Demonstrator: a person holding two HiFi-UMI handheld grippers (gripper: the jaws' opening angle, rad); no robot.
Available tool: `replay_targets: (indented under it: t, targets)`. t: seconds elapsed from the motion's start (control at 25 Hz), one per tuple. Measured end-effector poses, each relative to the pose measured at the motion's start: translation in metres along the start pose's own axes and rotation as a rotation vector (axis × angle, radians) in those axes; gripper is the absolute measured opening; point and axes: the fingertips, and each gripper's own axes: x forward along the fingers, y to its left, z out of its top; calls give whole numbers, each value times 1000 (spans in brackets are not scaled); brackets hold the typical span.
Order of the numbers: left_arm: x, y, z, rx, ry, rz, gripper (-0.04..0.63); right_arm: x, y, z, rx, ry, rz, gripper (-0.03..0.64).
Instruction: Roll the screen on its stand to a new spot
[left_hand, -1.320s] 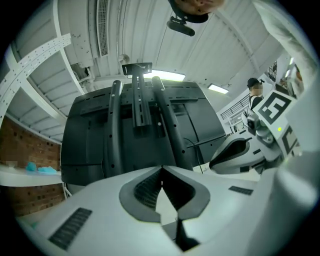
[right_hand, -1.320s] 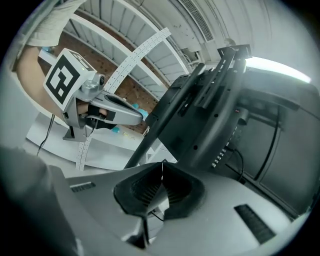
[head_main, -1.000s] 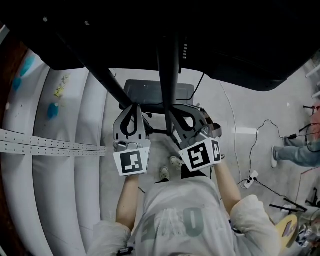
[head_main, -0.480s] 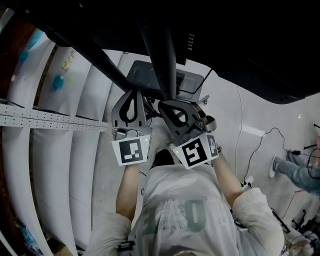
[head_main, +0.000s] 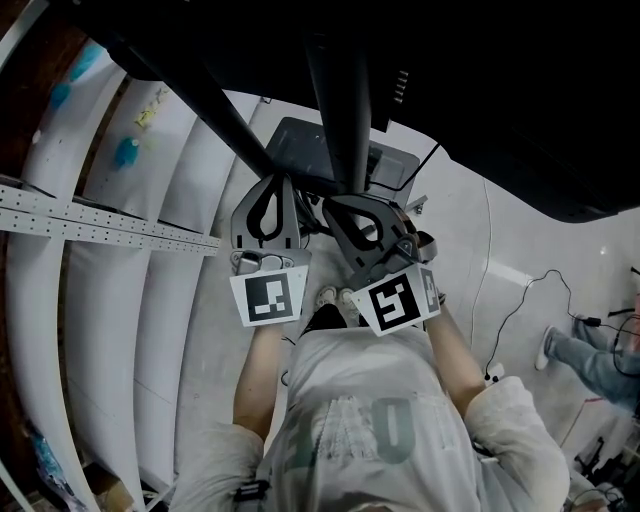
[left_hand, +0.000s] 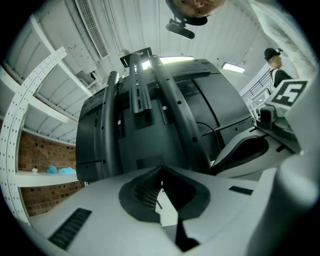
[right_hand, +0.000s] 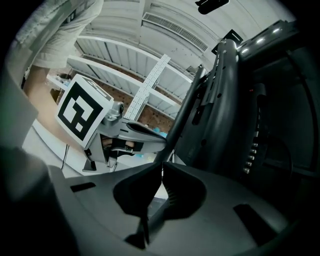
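Pale short-sleeved T-shirt, faded lettering; grey left gripper, right gripper, black-and-white marker cubes

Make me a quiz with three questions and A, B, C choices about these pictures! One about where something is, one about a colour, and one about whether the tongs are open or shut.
1. On which side of the person does the white strip with holes lie?
A. the left
B. the right
C. under the shoes

2. What colour is the stand's pole?
A. black
B. red
C. yellow

3. How do the left tongs stand?
A. wide apart
B. tips together, nothing between them
C. clamped on a blue ball

Answers:
1. A, in the head view the strip comes in from the left edge, on the left tongs' side.
2. A, the pole shows black against the pale floor.
3. B, the left gripper view shows the two tips meeting.
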Motion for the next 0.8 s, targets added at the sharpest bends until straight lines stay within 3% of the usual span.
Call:
replay_targets:
  t: [0.32, 0.36, 0.44, 0.48, 0.64, 0.8]
  targets:
    - [0, 14, -5, 17, 22, 25, 18, -9, -11, 6, 37, -27, -35, 24]
    - [0, 16, -7, 17, 26, 22, 37, -11, -14, 8, 39, -28, -35, 47]
    - [3, 18, -6, -6, 17, 2, 209, -14, -24, 13, 53, -38, -52, 223]
    - [6, 20, -5, -18, 13, -1, 236, -16, -31, 14, 64, -45, -81, 245]
    - [14, 37, -4, -28, 12, 16, 301, -18, -57, 19, 110, -80, -197, 265]
    - [25, 54, -3, -46, 0, 9, 365, -11, -69, 23, 136, -90, -243, 272]
